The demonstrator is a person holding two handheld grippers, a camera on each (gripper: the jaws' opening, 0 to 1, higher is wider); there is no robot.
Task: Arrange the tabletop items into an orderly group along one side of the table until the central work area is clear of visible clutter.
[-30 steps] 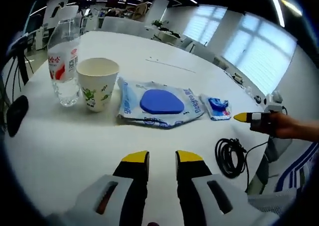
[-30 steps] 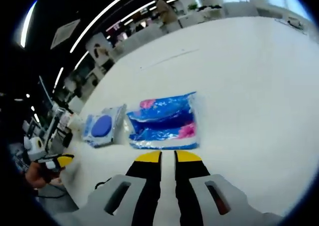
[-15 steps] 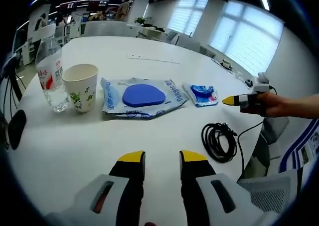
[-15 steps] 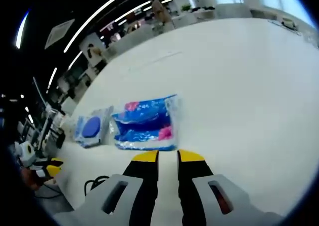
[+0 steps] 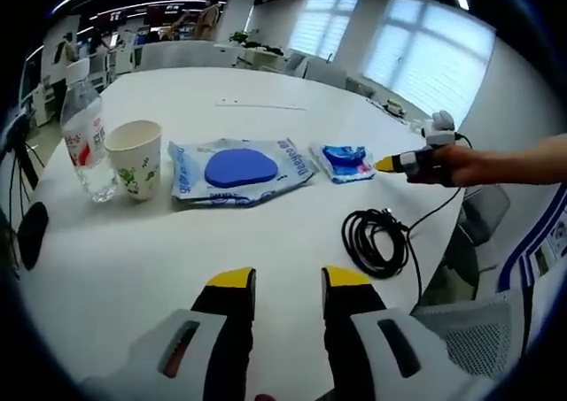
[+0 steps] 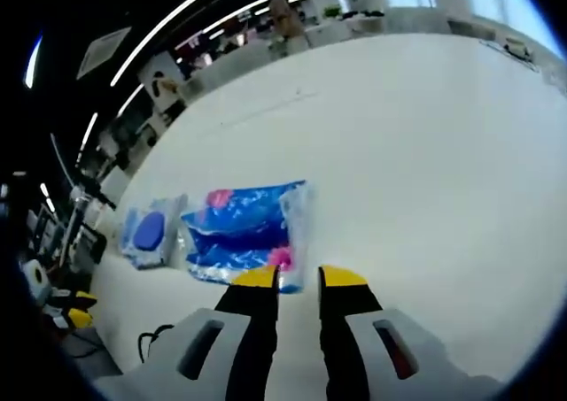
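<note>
While the left gripper (image 5: 279, 280) rises from the bottom middle of the left gripper view, its two yellow-tipped jaws stand a little apart with nothing between them, over bare white table (image 5: 266, 82). Across the middle of that view the items lie in a rough row. At the far left stands a clear water bottle (image 5: 86, 140) with a red and white label, upright. Just beside it, to its right, stands a paper cup (image 5: 134, 158) with a green print, also upright and open at the top. Right of the cup lies a flat wipes pack (image 5: 237, 169), pale blue with a dark blue oval lid in its middle. Further right, near the pack but apart from it, lies a small blue packet (image 5: 345, 162). A coiled black cable (image 5: 373, 241) lies at the lower right, near the table edge, with one strand running on toward the right. At the right edge of that view a hand (image 5: 443, 164) holds the right gripper (image 5: 386, 164), whose yellow tip points toward the small blue packet from just beside it.

From the right gripper view, the right gripper (image 6: 299, 277) comes up from the bottom middle, jaws slightly parted and holding nothing. The small blue packet (image 6: 244, 233) lies just ahead of the tips, its near edge at the left tip; whether they touch I cannot tell. Left of it lies the wipes pack (image 6: 151, 233). A bit of the cable (image 6: 152, 339) shows at the lower left.
</note>
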